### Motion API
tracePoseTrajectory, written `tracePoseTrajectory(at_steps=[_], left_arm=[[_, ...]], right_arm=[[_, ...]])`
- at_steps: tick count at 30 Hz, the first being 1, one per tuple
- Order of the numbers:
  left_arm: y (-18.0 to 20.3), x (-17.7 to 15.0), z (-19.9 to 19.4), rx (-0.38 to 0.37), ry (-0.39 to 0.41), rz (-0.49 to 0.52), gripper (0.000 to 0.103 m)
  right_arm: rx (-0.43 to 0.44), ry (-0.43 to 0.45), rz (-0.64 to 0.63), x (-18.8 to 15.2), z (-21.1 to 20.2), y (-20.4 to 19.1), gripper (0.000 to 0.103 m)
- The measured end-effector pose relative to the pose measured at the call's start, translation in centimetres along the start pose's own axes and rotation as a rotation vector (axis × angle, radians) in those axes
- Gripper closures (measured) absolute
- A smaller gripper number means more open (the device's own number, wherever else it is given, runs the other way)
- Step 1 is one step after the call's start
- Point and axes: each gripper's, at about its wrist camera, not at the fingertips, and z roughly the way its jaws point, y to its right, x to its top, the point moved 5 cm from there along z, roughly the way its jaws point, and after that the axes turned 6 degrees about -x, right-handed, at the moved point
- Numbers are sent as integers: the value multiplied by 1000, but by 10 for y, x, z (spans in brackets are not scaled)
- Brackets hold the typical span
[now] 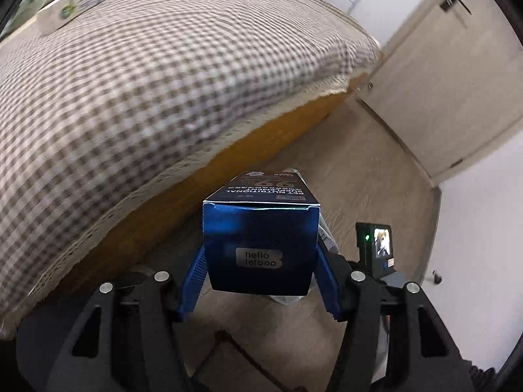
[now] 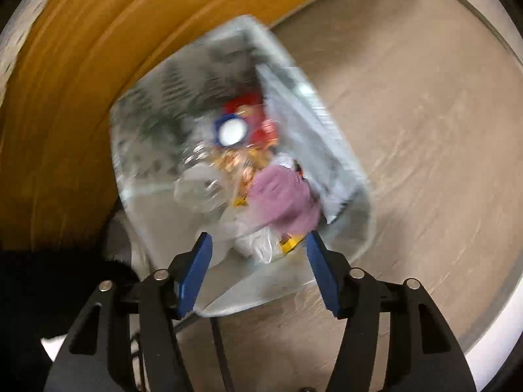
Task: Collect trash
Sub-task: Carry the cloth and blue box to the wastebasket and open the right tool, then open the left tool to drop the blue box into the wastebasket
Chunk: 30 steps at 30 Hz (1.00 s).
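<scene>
Box (image 1: 261, 245) clamped in my left tool (image 1: 260, 258), blue pads pressed on both its sides, held over the floor (image 1: 376, 163) beside the bed (image 1: 147, 98). Right tool (image 2: 258, 254) is released and empty, jaws spread above the bin (image 2: 310, 104), which stands on the floor against the bed's orange side. The bin is lined with a clear bag and already holds wrappers, a pink wad and a blue-rimmed lid; the view is blurred, so I cannot name more.

Step in hand, as I judge it: carrying the box to the bin for the drop. Next move calls for bringing the left tool over the bin's mouth, then letting go.

Another carton (image 1: 70, 3) lies at the bed's far edge, probably next. The right tool hangs over the bin's mouth and may crowd the drop.
</scene>
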Motion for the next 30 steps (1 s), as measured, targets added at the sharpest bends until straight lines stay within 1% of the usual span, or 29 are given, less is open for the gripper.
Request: tracePoseTrajectory(at_steps=[2, 3, 4, 5, 8, 10, 12, 14, 15, 16, 17, 18, 20, 22, 23, 24, 26, 27, 29, 30], left_arm=[[7, -2, 16, 10, -40, 12, 46], [11, -2, 24, 14, -62, 18, 46], [15, -2, 38, 26, -102, 29, 46], [17, -1, 46, 38, -123, 35, 46], [29, 6, 80, 52, -194, 50, 46], [35, 11, 106, 87, -235, 46, 46], [40, 13, 128, 110, -263, 52, 45], [43, 15, 159, 109, -297, 41, 45], [42, 14, 179, 106, -330, 16, 45], [42, 14, 192, 105, -347, -2, 45], [42, 15, 208, 108, -353, -26, 45], [40, 18, 222, 123, -336, -40, 45], [38, 18, 238, 143, -293, -56, 44], [35, 18, 258, 133, -255, -93, 43], [32, 16, 267, 107, -261, -122, 36], [30, 13, 273, 88, -281, -146, 26], [24, 2, 275, 78, -341, -180, 25], [24, 2, 273, 76, -354, -180, 25], [22, 3, 264, 78, -330, -168, 24], [23, 6, 257, 84, -316, -162, 20]], right_arm=[[17, 16, 34, -1, -6, 10, 45], [13, 31, 47, -1, -10, 15, 43], [9, 56, 63, -2, -18, 20, 40], [12, 73, 73, -4, -24, 23, 38], [36, 127, 113, -9, -43, 36, 38], [55, 156, 139, -12, -51, 47, 38], [59, 167, 156, -16, -57, 55, 38], [60, 162, 176, -19, -58, 61, 38], [64, 156, 185, -21, -58, 65, 38], [72, 153, 194, -23, -58, 68, 38], [80, 155, 202, -25, -58, 70, 38], [84, 153, 207, -27, -56, 73, 38], [89, 147, 212, -30, -53, 74, 38], [96, 137, 221, -30, -48, 77, 38], [96, 129, 222, -31, -45, 76, 38], [97, 120, 223, -31, -41, 76, 38], [100, 113, 219, -29, -39, 76, 38], [101, 111, 216, -28, -38, 75, 38], [104, 111, 213, -26, -36, 72, 38], [106, 111, 211, -26, -37, 71, 38]])
